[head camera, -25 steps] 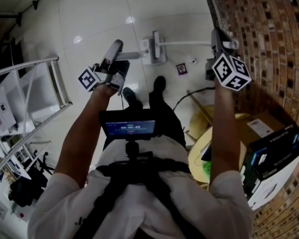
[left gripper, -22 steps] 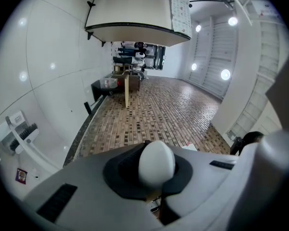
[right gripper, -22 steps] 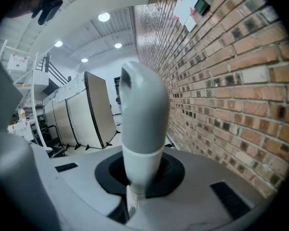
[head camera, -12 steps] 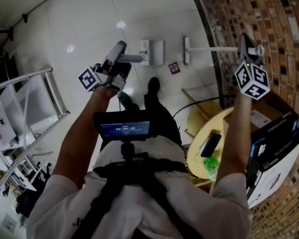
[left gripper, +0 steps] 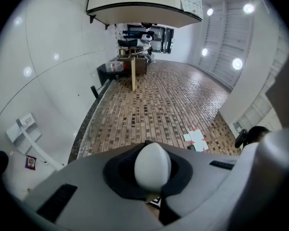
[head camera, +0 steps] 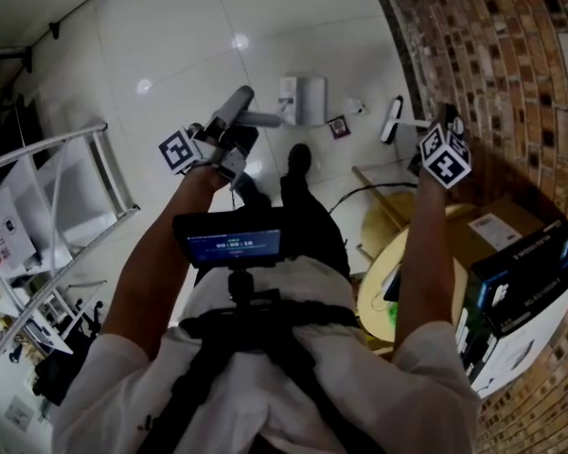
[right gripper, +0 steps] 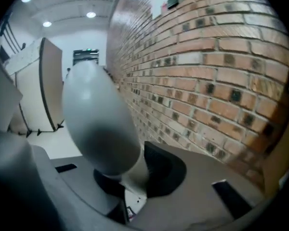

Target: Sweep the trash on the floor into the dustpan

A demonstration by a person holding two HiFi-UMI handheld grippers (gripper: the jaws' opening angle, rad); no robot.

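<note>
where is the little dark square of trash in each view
Head view: trash square on the white floor, lower right of the dustpan.
Left gripper view: trash square at the far lower left, below the dustpan.
Right gripper view: not in it.
Shared landmark: the brick wall, seen in all three.

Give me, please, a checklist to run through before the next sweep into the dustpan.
1. Grip of left gripper on dustpan handle: shut, ok.
2. Grip of right gripper on broom handle: the handle is between the jaws, which have just been opening slightly; ok.
3. Position of dustpan: down by the floor, beside the trash card; ok.
4. Position of broom head: on the card's far side from the dustpan; ok.
5. Dustpan mouth facing the card: cannot tell.
</note>
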